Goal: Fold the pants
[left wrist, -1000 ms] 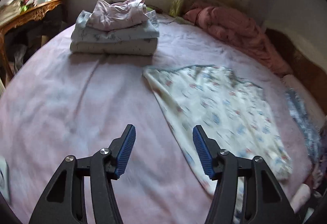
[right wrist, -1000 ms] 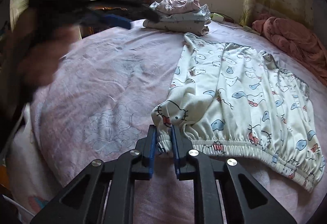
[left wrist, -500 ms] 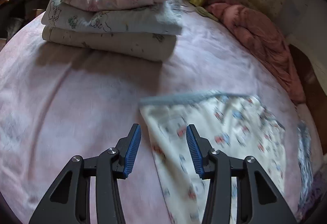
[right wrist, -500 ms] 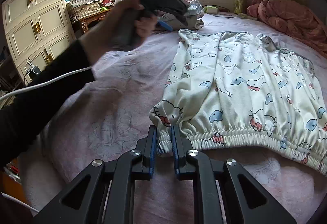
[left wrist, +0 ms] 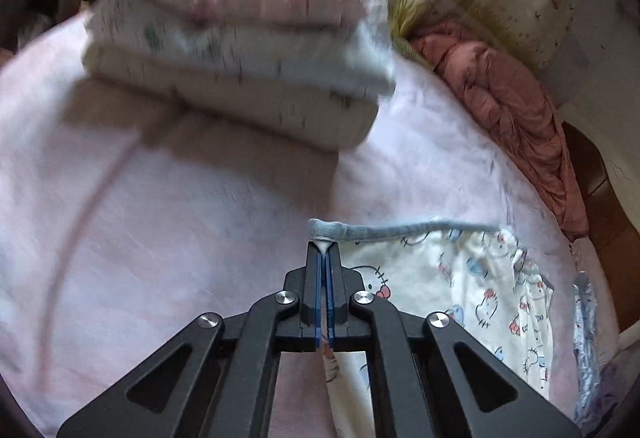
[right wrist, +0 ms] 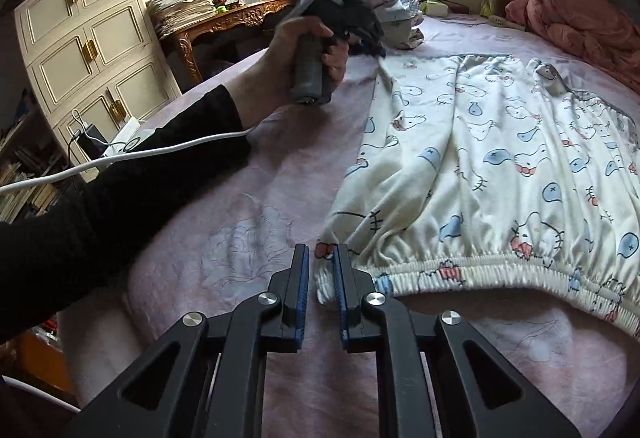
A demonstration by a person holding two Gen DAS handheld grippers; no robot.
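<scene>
White cartoon-print pants (right wrist: 500, 158) lie flat on the pink bedsheet (right wrist: 240, 198). My right gripper (right wrist: 322, 254) sits at the near left corner of the elastic waistband (right wrist: 460, 272). Its jaws are closing, with that corner bunched between the pads. Seen from the left wrist, my left gripper (left wrist: 324, 244) is shut on the far corner of the pants (left wrist: 480, 278), with the grey-blue hem (left wrist: 326, 230) poking out past the tips. The right wrist view shows a hand (right wrist: 304, 42) holding the left gripper (right wrist: 360, 34) at that far corner.
A stack of folded clothes (left wrist: 240, 50) lies just beyond the left gripper. A crumpled pink blanket (left wrist: 512, 102) runs along the right wall. A cream cabinet (right wrist: 92, 50) and a cluttered wooden desk (right wrist: 224, 18) stand left of the bed. A white cable (right wrist: 160, 154) trails over the sleeve.
The left gripper travelled forward to the pants' far hem corner, dropped lower and shut on it. The right gripper kept its place on the waistband corner.
</scene>
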